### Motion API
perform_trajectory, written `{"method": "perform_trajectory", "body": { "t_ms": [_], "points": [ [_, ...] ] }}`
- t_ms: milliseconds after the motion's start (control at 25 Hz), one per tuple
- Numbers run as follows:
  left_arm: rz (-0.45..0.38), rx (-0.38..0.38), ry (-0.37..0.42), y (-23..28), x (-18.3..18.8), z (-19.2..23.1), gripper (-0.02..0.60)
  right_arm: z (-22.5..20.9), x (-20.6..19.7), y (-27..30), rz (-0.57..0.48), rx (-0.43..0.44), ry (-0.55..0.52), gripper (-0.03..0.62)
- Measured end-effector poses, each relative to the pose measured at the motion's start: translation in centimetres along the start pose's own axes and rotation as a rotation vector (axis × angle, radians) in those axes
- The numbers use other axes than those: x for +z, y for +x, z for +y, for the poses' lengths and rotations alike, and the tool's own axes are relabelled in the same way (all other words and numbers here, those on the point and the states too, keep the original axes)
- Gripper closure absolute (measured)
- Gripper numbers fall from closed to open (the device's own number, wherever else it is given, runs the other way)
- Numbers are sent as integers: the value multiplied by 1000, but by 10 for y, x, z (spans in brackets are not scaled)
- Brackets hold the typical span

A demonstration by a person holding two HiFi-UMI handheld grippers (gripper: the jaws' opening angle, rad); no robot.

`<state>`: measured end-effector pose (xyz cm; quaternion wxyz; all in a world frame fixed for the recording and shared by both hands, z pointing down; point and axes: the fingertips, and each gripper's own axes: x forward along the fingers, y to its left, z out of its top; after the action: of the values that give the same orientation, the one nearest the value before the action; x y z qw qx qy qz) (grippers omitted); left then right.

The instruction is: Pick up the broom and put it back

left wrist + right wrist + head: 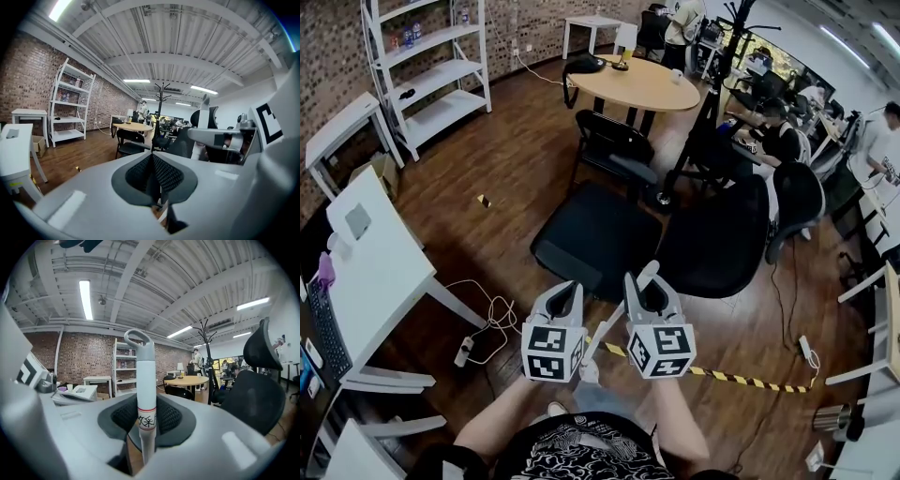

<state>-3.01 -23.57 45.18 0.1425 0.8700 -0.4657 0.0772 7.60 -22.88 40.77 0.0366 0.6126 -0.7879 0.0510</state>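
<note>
The broom shows only as its grey-white handle [145,376], which ends in a loop at the top. It stands upright between the pads of my right gripper [145,414], which is shut on it. In the head view the handle [648,273] slants down between both grippers, and its brush end is hidden. My right gripper [642,283] is at bottom centre, with my left gripper [569,291] close beside it on the left. The left gripper [152,160] is shut with nothing between its pads. The left gripper view shows the handle's tip [205,101] at the right.
Two black office chairs [595,239] [712,239] stand just ahead of the grippers. A white desk [380,272] is at the left, with cables and a power strip [464,352] by its leg. Yellow-black tape [741,378] crosses the wooden floor. Farther off are a round table [642,84] and white shelves [431,66].
</note>
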Motion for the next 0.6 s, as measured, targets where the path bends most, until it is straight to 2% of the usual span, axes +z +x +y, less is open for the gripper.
{"method": "perform_trajectory", "body": {
  "t_ms": [280, 600],
  "points": [
    [7, -26, 6, -9, -9, -7, 577, 13, 43, -25, -97, 6, -22, 510],
    [7, -35, 16, -12, -7, -16, 577, 10, 44, -28, -99, 1, -23, 510]
  ]
}}
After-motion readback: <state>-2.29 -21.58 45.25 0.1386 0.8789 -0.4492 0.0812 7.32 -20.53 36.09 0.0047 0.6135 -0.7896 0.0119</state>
